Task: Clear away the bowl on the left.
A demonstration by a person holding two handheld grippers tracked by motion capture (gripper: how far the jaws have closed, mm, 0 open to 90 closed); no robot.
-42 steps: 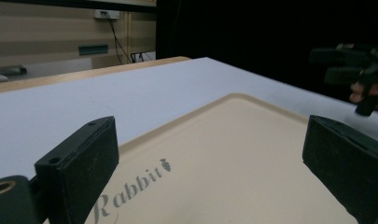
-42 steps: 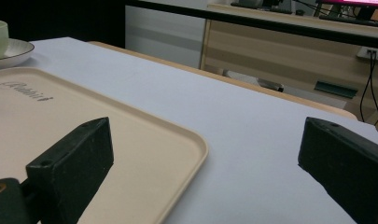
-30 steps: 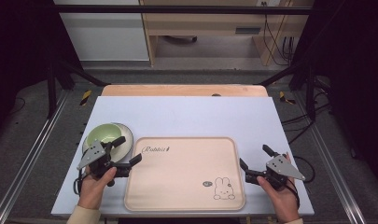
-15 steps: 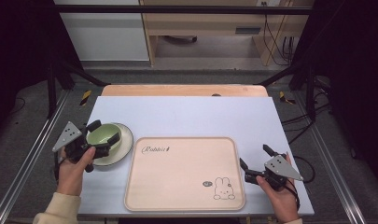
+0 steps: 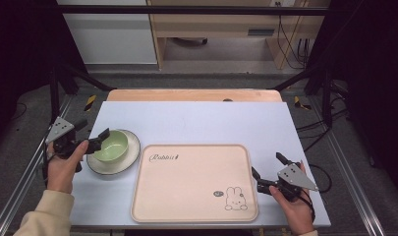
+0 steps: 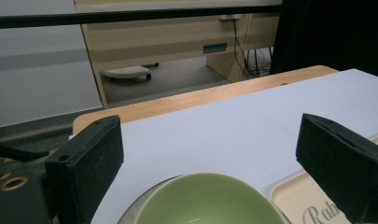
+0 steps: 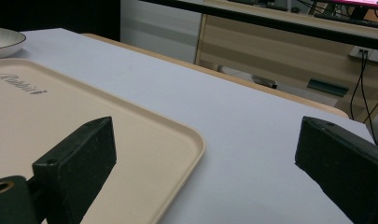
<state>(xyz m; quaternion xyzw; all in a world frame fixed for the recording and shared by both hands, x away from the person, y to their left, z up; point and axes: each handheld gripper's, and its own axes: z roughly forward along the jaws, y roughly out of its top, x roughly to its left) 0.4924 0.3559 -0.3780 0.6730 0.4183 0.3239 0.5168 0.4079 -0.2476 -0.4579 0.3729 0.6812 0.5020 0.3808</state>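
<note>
the left gripper (image 5: 96,140) hangs wide open and empty, approaching the green bowl (image 5: 111,145), which sits on its plate (image 5: 129,160) just ahead between the jaws. next it likely needs lowering over the rim, then closing. the right gripper (image 5: 268,172) idles open beside the tray (image 5: 191,182).

Both grippers (image 5: 91,133) (image 5: 268,169) were black, each topped by a grey three-cornered plate, with blocky matte jaws bearing round screw holes. The left arm wore a cream sleeve (image 5: 44,216).
</note>
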